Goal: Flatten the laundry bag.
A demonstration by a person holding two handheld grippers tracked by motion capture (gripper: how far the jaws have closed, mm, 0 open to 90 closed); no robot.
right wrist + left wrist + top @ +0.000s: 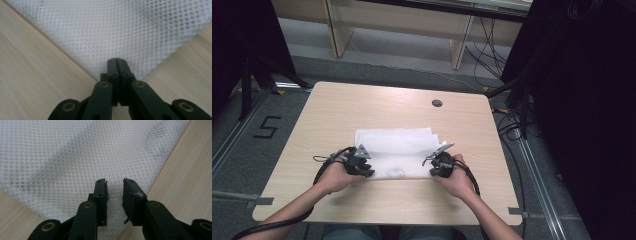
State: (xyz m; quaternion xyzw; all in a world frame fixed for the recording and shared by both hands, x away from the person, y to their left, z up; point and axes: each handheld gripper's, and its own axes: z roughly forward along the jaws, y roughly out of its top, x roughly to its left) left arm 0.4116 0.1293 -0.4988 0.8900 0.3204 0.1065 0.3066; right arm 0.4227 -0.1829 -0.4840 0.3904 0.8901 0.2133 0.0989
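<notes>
- On the wooden table (337, 107), the white mesh bag (394, 147) lay flat, long axis left to right.
- Right gripper (116, 60) was clamped on its near right corner.
- Left gripper (114, 181) stood narrowly agape over the near left corner.

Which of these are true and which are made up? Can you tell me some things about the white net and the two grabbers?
1. The net is white mesh. True.
2. The right gripper has its jaws wide apart. False: they are shut at a corner of the net.
3. The left gripper has a gap between its jaws. True.
4. The net lies on the floor. False: it lies on the table.
5. The table is wooden-looking. True.
</notes>
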